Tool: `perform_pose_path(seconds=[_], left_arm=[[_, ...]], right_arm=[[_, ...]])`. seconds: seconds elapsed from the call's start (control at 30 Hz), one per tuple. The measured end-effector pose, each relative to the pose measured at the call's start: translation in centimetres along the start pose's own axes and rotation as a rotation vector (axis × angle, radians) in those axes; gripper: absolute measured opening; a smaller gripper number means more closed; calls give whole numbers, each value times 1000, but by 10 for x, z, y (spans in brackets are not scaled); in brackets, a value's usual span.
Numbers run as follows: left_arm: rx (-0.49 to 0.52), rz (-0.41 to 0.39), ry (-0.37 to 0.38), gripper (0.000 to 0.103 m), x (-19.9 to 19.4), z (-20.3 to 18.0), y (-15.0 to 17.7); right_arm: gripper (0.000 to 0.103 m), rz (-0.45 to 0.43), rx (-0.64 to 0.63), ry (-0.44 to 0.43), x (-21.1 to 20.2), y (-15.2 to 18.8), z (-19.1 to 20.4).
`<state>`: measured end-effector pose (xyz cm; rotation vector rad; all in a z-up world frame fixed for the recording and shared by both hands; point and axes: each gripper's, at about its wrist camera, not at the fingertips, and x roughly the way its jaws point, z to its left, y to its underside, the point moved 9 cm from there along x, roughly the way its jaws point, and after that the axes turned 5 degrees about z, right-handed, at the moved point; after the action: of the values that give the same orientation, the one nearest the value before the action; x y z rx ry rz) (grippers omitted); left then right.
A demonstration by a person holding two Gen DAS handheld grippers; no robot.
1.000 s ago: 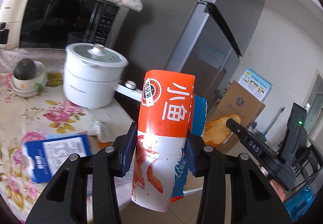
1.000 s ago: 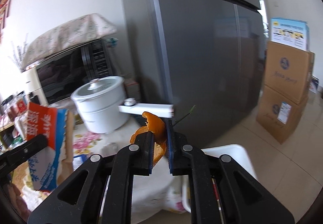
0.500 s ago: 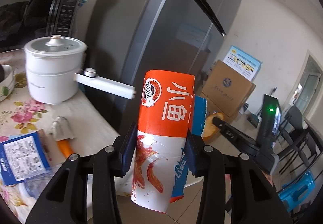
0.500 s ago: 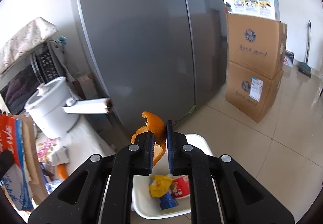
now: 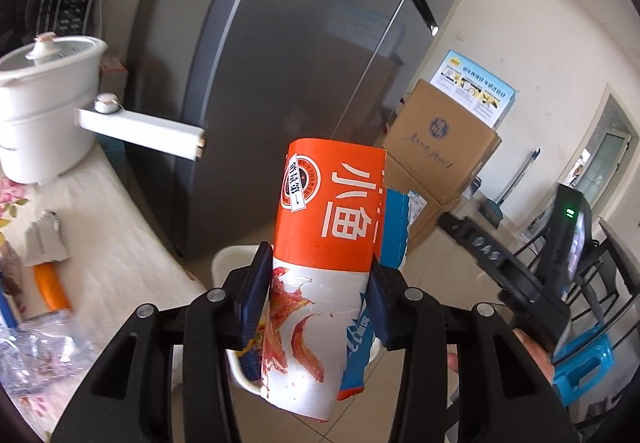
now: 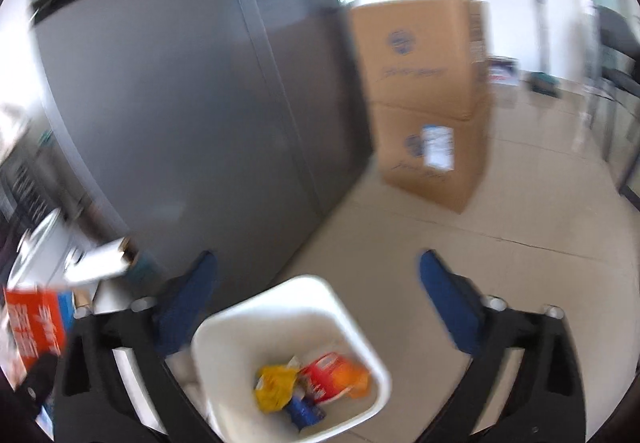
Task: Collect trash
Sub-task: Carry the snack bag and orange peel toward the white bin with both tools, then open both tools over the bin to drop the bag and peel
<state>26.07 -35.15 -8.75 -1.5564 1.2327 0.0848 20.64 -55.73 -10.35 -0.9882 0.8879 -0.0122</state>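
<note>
The right gripper (image 6: 318,283) hung over the white bin (image 6: 224,327) on the floor. Its jaws had just been opening and stood wide apart with nothing between them. An orange bit (image 6: 352,377) lay in the bin with a yellow wrapper (image 6: 276,387) and a red packet (image 6: 324,373). It looked like that piece of trash was already dropped in.

The left gripper (image 5: 316,303) had its jaws clamped on an orange and white snack bag (image 5: 320,243), held upright near the bin but not over it. That bag still had to go in.

More trash was left on the tabletop (image 5: 116,243): a crumpled clear plastic bag (image 5: 44,347), a small orange thing (image 5: 50,285) and a bit of grey card (image 5: 42,239).

The white pot (image 5: 44,111) had a long handle (image 5: 140,131) that stuck out past the tabletop edge, near the way to the bin. The grey fridge (image 5: 280,43) stood close behind the bin, and brown boxes (image 6: 424,83) stood further off.
</note>
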Motion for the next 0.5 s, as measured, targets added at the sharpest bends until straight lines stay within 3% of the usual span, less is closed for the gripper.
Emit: perform_pose_path(seconds=[0.2,0.5], left_arm=[[-4,25,6,44,28,-15,-4],[18,61,-17,53,58,-30,-13]], right_arm=[[96,31,34,80,1,7,-32],[96,-35,-27,186,-7,2,-38]])
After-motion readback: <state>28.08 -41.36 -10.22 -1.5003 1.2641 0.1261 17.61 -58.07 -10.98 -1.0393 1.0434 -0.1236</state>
